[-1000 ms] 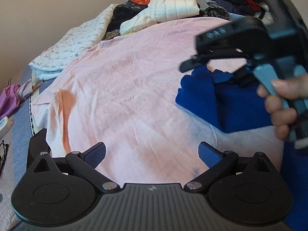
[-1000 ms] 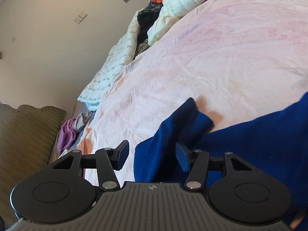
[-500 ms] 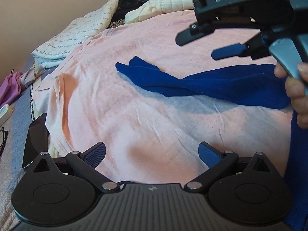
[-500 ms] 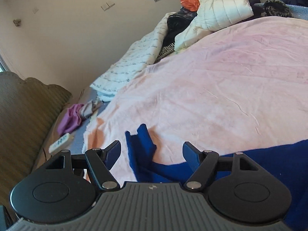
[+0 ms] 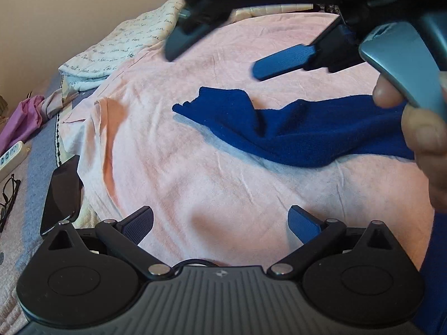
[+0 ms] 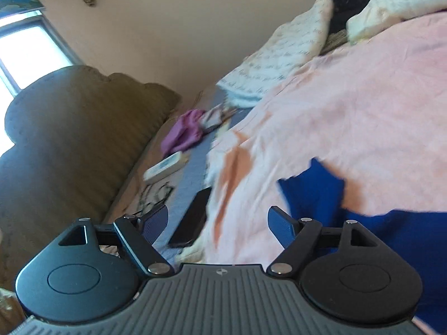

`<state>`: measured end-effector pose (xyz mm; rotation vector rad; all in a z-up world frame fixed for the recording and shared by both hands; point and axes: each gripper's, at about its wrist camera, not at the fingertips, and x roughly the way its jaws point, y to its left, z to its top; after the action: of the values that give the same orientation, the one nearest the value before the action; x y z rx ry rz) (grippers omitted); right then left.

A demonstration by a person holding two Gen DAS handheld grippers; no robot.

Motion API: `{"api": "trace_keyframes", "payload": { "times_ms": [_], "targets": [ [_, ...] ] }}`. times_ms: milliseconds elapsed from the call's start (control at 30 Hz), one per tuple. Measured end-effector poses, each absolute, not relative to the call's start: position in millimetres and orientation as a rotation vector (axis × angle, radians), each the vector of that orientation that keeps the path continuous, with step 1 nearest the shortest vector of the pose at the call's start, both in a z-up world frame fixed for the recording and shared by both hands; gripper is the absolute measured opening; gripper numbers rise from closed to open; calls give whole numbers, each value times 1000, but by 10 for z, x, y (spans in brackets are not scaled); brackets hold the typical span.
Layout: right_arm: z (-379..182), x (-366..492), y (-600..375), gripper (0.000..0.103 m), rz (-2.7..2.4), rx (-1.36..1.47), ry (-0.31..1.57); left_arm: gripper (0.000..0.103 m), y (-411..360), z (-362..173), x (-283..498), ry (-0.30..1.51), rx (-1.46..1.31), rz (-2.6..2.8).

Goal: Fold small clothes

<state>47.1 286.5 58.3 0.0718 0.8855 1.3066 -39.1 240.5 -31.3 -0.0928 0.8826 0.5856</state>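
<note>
A dark blue garment (image 5: 293, 128) lies stretched and rumpled across the pink bedsheet (image 5: 195, 173); its end also shows in the right wrist view (image 6: 315, 192). My left gripper (image 5: 220, 222) is open and empty, low over the sheet in front of the garment. My right gripper (image 6: 218, 220) is open and empty. It shows in the left wrist view (image 5: 218, 53) hovering above the garment, its jaws wide apart and clear of the cloth.
A black phone (image 5: 61, 192) lies at the sheet's left edge, with glasses (image 5: 8, 195) and a white power strip (image 5: 11, 156) beyond. A script-print quilt (image 5: 125, 44) and piled clothes lie at the far end. A brown headboard (image 6: 69, 145) stands left.
The blue garment went from bunched under my right gripper to lying stretched out on the sheet. My right gripper opened wider, let it go and swung left and up.
</note>
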Motion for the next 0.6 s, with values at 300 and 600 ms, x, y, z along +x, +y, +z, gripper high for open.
{"api": "trace_keyframes", "payload": {
  "times_ms": [300, 600],
  "targets": [
    [539, -34, 3154, 54, 1235, -432, 606, 103, 2504, -300, -515, 863, -152, 631],
    [106, -84, 3650, 46, 1221, -627, 661, 103, 2572, -371, -606, 869, -191, 635]
  ]
}}
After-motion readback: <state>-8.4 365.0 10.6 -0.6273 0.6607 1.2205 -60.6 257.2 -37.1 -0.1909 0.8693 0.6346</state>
